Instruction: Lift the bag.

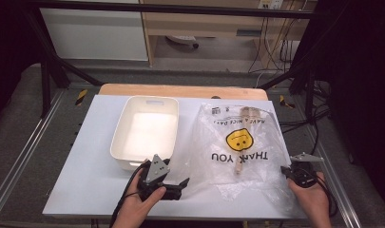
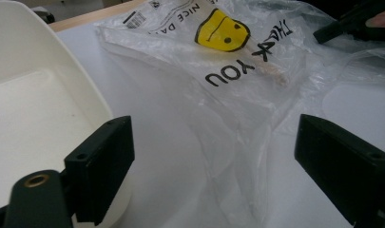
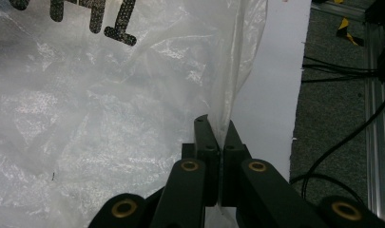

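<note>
A clear plastic bag [image 1: 237, 142] printed with a yellow smiley and "THANK YOU" lies flat on the white table [image 1: 92, 161], to the right of a white bin [image 1: 145, 130]. A wooden utensil [image 1: 245, 137] lies inside the bag. My left gripper [image 1: 182, 187] is at the bag's near left corner with its jaws wide open. In the left gripper view, my left gripper [image 2: 214, 152] has crumpled bag film [image 2: 228, 142] between its jaws, and the pads are not on it. My right gripper [image 3: 221, 137] is shut on the bag's right edge [image 3: 237, 71], near the table's right side [image 1: 294, 172].
The white bin [image 2: 38, 109] has nothing in it and stands just left of my left gripper. A wooden board edge [image 1: 180, 90] runs along the table's far side. Black cables [image 3: 342, 137] lie on the grey floor beyond the table's right edge.
</note>
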The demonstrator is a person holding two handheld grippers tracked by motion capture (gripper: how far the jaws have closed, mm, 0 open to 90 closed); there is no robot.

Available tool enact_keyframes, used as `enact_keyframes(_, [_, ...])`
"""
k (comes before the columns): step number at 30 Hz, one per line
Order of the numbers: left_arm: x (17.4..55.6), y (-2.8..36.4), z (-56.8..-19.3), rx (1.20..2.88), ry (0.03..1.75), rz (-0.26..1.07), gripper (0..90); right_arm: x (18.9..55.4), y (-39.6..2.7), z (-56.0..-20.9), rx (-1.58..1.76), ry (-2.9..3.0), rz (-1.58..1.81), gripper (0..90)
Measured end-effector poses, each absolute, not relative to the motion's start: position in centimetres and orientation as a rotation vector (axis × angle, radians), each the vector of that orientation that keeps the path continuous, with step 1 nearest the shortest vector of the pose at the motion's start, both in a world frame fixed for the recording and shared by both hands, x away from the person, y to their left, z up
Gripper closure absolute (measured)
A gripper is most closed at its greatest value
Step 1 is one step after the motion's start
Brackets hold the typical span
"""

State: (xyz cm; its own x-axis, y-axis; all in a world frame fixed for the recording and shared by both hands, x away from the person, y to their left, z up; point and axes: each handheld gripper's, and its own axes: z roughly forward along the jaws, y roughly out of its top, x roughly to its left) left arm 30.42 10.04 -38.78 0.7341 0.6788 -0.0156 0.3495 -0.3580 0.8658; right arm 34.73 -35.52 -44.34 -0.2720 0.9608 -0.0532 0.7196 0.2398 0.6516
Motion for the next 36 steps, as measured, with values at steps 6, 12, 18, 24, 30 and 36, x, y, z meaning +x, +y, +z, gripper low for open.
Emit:
enact_keyframes(6, [30.8, 8.8, -39.7, 2.018, 0.765, 0.418, 14.7, 34.7, -35.6, -44.3, 1.538, 2.068, 0.729, 90.0])
enact_keyframes(12, [30.8, 8.1, -40.3, 2.051, 0.762, 0.412, 15.6, 34.7, -35.6, -44.4, 1.54, 2.07, 0.732, 90.0])
enact_keyframes(18, [31.2, 7.2, -41.5, 2.086, 0.775, 0.393, 16.7, 34.6, -35.6, -44.4, 1.542, 2.069, 0.734, 90.0])
enact_keyframes(24, [31.7, 6.3, -42.4, 2.105, 0.793, 0.393, 18.0, 34.6, -35.6, -44.4, 1.539, 2.07, 0.739, 90.0])
enact_keyframes(30, [32.5, 5.5, -43.3, 2.101, 0.822, 0.376, 25.0, 34.5, -35.7, -44.3, 1.54, 2.071, 0.745, 90.0])
enact_keyframes(36, [32.7, 5.0, -43.8, 2.114, 0.842, 0.349, 50.0, 34.4, -35.6, -44.3, 1.536, 2.071, 0.746, 90.0])
